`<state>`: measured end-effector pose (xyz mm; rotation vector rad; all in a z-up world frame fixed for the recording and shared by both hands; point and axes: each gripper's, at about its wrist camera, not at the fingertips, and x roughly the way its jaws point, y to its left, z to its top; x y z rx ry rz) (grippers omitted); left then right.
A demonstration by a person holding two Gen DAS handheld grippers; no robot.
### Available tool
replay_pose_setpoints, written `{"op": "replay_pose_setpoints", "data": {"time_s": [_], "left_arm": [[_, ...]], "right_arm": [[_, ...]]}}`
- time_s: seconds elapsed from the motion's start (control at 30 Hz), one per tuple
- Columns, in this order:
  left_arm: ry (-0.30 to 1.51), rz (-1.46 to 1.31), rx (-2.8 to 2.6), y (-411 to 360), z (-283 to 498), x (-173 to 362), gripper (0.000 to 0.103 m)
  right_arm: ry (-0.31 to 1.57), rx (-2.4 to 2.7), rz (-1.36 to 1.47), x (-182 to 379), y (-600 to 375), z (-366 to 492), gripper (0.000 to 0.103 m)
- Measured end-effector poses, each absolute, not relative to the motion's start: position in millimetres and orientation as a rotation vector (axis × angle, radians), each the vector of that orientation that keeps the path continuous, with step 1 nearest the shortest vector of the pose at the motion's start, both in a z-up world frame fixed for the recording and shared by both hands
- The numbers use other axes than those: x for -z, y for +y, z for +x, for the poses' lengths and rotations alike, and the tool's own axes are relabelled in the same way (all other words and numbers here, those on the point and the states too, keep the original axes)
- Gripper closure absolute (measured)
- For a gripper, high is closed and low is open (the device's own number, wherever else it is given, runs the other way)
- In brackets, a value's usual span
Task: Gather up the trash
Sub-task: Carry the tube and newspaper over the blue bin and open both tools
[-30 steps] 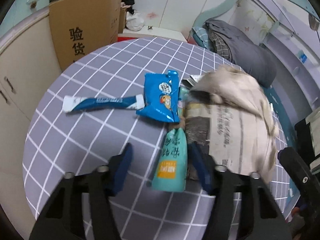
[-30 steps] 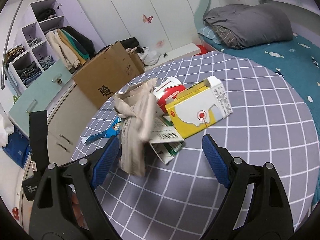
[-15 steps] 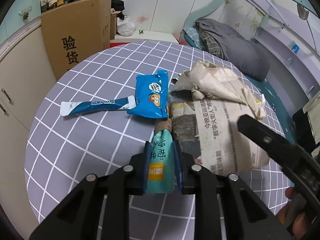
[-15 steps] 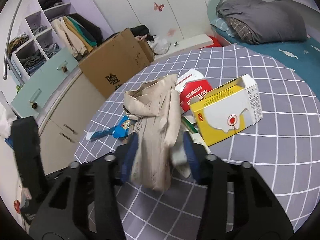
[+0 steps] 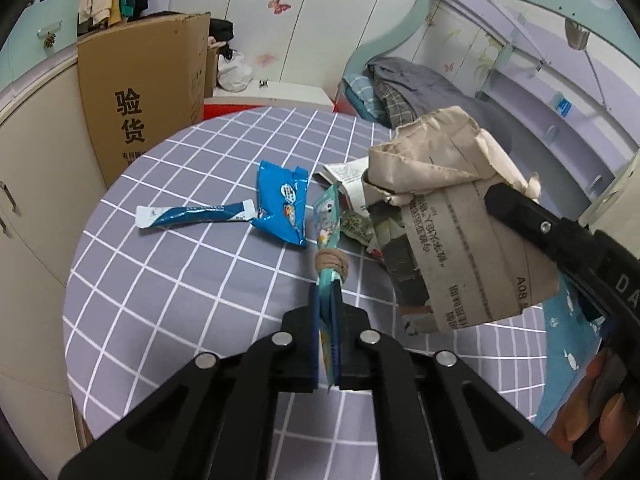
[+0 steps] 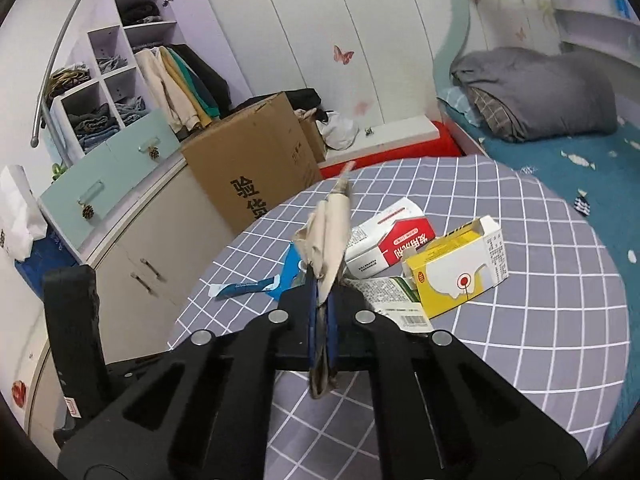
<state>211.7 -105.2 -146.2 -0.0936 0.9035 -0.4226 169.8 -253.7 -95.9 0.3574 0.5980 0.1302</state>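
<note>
My left gripper (image 5: 326, 316) is shut on a teal snack pouch (image 5: 328, 216) tied with a rubber band, lifted edge-on above the grey checked round table (image 5: 180, 280). My right gripper (image 6: 320, 312) is shut on a crumpled newspaper wad (image 6: 328, 232); in the left wrist view the newspaper wad (image 5: 448, 232) hangs at the right, held off the table. A blue snack bag (image 5: 282, 202) and a long blue-white sachet (image 5: 196, 215) lie on the table. A red-white carton (image 6: 394, 238), a yellow-white carton (image 6: 460, 272) and a flattened green-white box (image 6: 394, 304) lie beyond the right gripper.
A brown cardboard box (image 5: 144, 92) stands on the cabinet at the table's far left edge. A bed with a grey duvet (image 6: 536, 92) is at the right. A wardrobe shelf with clothes (image 6: 120, 92) stands behind.
Both grippers closed from open. The left one took the teal pouch and lifted it. The right one took the newspaper wad and raised it off the table.
</note>
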Motion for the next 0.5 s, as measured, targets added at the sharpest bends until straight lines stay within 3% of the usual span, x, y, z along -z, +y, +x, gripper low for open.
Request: {"op": "replay_pose_setpoints", "data": {"time_s": [0.5], "left_arm": [[0.762, -0.219, 0.354, -21.1, 164.1, 91.6, 0.099]], "right_arm": [[0.560, -0.220, 0.302, 66.5, -199.3, 148.5, 0.099]]}}
